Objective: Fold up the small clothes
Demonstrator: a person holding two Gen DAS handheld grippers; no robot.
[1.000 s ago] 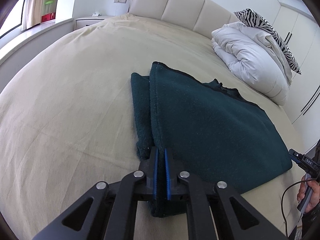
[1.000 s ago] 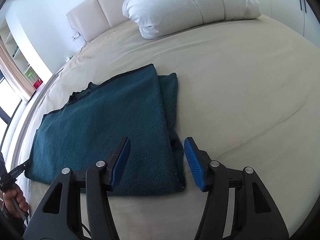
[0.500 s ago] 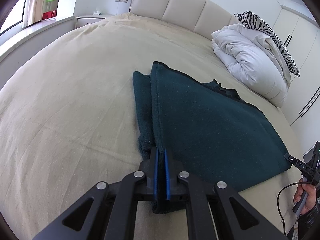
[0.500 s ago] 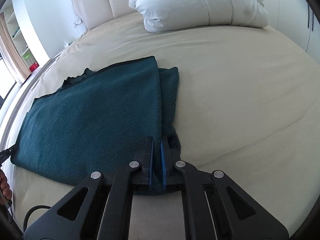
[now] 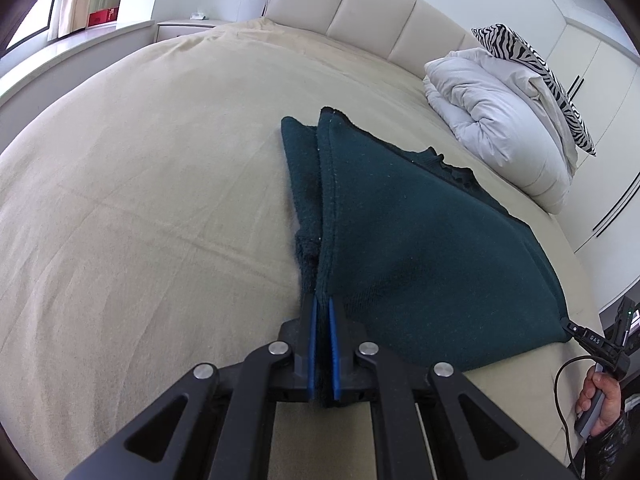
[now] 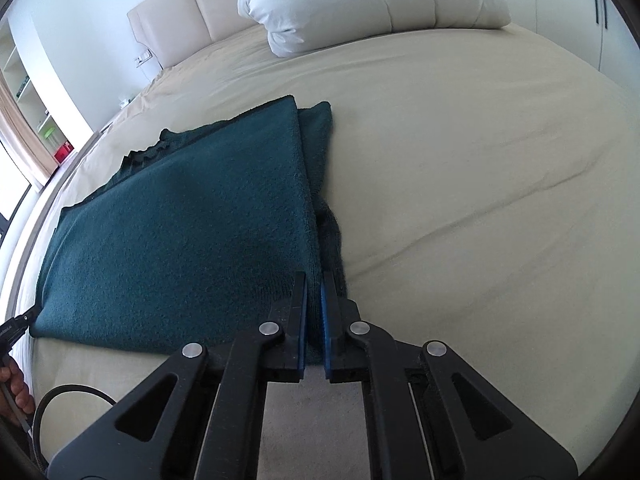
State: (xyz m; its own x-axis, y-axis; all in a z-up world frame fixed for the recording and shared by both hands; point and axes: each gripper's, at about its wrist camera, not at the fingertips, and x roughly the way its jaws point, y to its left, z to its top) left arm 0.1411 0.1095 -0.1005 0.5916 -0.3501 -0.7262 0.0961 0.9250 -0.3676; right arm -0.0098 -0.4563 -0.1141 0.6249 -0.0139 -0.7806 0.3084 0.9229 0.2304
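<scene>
A dark teal fleece garment lies folded on the beige bed, its top layer lifted taut at the near edge. My left gripper is shut on one near corner of the garment. My right gripper is shut on the other near corner of the same garment. A narrow strip of the lower layer shows beside the top layer in both views. Each view shows the tip of the other gripper at the far corner.
The beige bed sheet spreads around the garment. A white duvet with a zebra-print pillow is piled by the padded headboard. The person's hand holds a handle with a cable at the bed's edge.
My right gripper went from open above the garment to shut on its near corner. Both grippers have lifted the near edge a little, and the top layer is pulled tauter.
</scene>
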